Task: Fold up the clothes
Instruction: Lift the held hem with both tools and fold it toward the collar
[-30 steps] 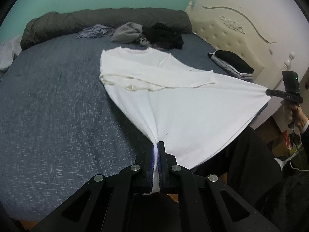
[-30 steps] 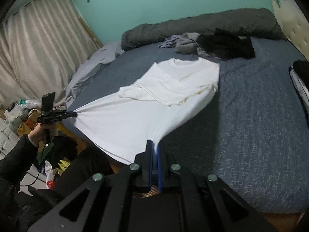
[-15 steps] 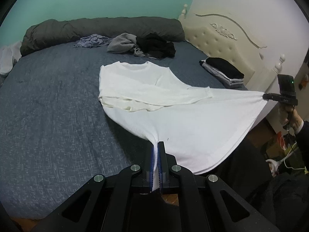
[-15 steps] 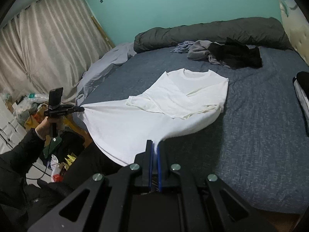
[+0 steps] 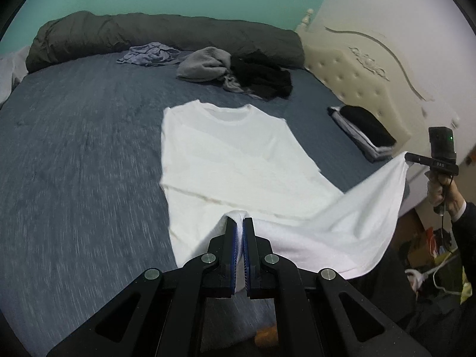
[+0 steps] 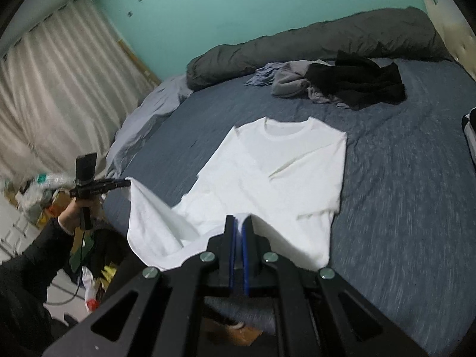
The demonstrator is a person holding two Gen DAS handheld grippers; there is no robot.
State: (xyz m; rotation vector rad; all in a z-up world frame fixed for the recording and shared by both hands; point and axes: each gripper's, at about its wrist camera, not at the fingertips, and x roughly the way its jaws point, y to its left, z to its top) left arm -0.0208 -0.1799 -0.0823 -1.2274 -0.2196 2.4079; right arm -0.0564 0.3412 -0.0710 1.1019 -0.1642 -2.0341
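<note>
Grippers — left [image 5: 240, 223] and right [image 6: 239, 220] — each clamped on white shirt [image 5: 238, 154] hem; no legible writing.

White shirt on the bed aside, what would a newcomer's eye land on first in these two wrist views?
The white shirt dominates, spread mid-bed with its collar toward the rolled dark duvet. Its hem is lifted off the blue bedspread, one corner pinched in the left hand-held gripper, the other in the right hand-held gripper. Behind it lies a heap of unfolded clothes; a folded stack sits near the headboard.
</note>
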